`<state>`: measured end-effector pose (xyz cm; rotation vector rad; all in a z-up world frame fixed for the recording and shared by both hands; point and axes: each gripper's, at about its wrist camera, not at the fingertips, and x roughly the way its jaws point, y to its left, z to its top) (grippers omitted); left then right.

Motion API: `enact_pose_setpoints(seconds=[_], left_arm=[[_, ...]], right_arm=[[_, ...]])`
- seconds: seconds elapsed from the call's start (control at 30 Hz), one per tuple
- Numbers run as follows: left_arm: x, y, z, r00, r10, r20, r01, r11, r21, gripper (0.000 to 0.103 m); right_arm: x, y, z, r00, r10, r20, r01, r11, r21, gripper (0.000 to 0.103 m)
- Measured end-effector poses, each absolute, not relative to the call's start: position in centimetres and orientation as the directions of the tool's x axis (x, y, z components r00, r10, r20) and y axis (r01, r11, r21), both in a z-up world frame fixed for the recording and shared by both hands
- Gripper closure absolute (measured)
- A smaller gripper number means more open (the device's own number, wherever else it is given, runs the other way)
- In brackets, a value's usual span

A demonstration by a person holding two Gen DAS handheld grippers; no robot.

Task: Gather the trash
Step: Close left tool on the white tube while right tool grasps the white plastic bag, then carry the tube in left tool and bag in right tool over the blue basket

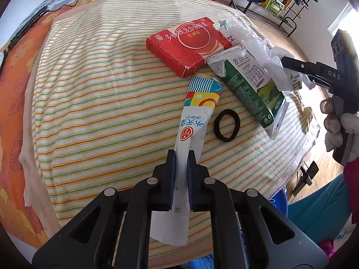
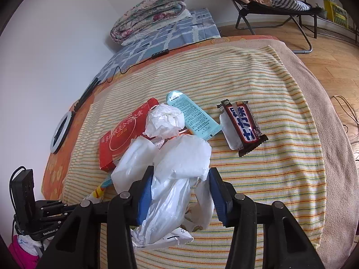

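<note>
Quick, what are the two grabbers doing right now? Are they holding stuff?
Left gripper: shut on the wrapper.
Right gripper: jaws around the white bag; whether they pinch it cannot be told.

Left hand-held gripper [image 1: 181, 157] clamped tight, angled steeply down; right hand-held gripper [image 2: 181, 179] half-spread, gloved hand [image 1: 336, 121] on grip.
</note>
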<state>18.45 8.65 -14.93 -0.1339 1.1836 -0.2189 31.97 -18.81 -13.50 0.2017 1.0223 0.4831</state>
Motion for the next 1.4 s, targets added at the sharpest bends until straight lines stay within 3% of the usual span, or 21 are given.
enact_pose_setpoints(seconds=[0.7,1.13,1.4], left_arm=[[7.3,6.5,-7.9,0.534,-0.263,-0.804,0.031,0.956,-0.292,0.096],[-1.8,2.8,-10.6,0.479,-0.31,-0.821,-0.028,0.93,-0.368,0.096],[-4.3,1.8,-14.5,0.407,-0.313,-0.858,-0.091,0.921,-0.38,0.096]], right_arm=[[20.1,-21.0,-7.9,0.535,0.477,-0.697,-0.368,0.875,0.316,0.056],[10.6,-22.2,-7.5,0.535,0.483,-0.693,-0.427,0.862,0.272,0.056],[6.5,-22.3,-10.3,0.471,0.488,-0.735,-0.434,0.853,0.289,0.056]])
